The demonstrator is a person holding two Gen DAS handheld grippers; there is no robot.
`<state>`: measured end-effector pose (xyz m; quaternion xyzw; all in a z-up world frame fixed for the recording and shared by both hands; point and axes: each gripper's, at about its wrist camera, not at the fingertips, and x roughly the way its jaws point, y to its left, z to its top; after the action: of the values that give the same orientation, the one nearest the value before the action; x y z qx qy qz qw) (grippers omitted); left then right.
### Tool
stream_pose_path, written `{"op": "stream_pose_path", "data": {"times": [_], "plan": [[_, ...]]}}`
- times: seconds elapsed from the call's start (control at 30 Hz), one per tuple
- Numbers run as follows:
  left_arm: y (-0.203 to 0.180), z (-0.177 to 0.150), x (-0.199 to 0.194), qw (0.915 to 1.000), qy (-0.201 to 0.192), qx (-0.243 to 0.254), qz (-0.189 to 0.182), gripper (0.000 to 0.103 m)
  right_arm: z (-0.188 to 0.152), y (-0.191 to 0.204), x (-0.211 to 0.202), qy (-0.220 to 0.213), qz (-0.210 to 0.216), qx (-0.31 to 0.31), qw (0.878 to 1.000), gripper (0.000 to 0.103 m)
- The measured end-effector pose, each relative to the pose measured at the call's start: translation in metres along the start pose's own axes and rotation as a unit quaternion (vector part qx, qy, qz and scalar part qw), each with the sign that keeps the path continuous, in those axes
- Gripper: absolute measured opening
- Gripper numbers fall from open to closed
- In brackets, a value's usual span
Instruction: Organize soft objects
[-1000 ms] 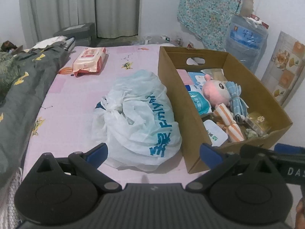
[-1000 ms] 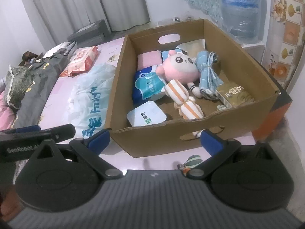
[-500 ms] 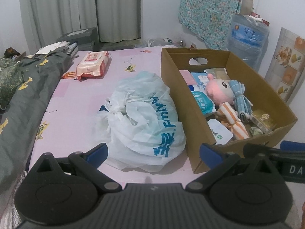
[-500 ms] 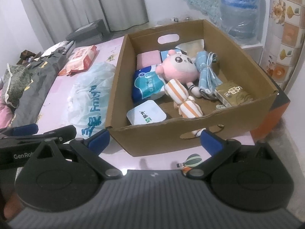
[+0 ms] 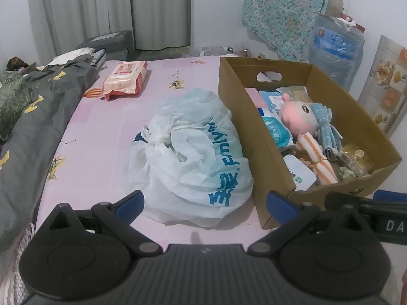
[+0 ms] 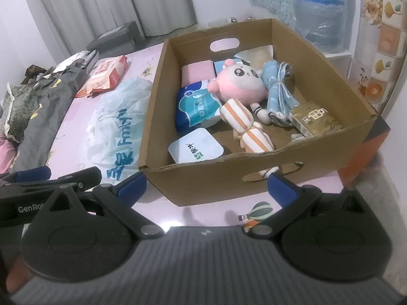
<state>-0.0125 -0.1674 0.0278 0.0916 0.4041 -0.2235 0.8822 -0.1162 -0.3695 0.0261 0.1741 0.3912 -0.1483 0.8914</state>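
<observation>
Both my left claw point(image 5: 204, 200) and right claw point(image 6: 206, 186) gape empty; next, grab the knotted white plastic bag point(image 5: 193, 152) just ahead of the left, beside the brown cardboard box point(image 6: 254, 175).

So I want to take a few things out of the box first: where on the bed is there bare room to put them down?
The widest bare sheet lies between the grey blanket and the white plastic bag, below the wipes pack. A narrow strip runs in front of the cardboard box. The box floor is crowded, and the bag presses against its side.
</observation>
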Motion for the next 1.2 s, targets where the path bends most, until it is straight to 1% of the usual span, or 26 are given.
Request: {"op": "stream_pose_path", "data": {"times": [1.2], "plan": [[0.0022,0.0019,-0.0025,0.9999,-0.009,-0.001,0.008,0.101,0.0003,0.0029,0.0023,0.004,0.012,0.013,1.000,0.102]]}}
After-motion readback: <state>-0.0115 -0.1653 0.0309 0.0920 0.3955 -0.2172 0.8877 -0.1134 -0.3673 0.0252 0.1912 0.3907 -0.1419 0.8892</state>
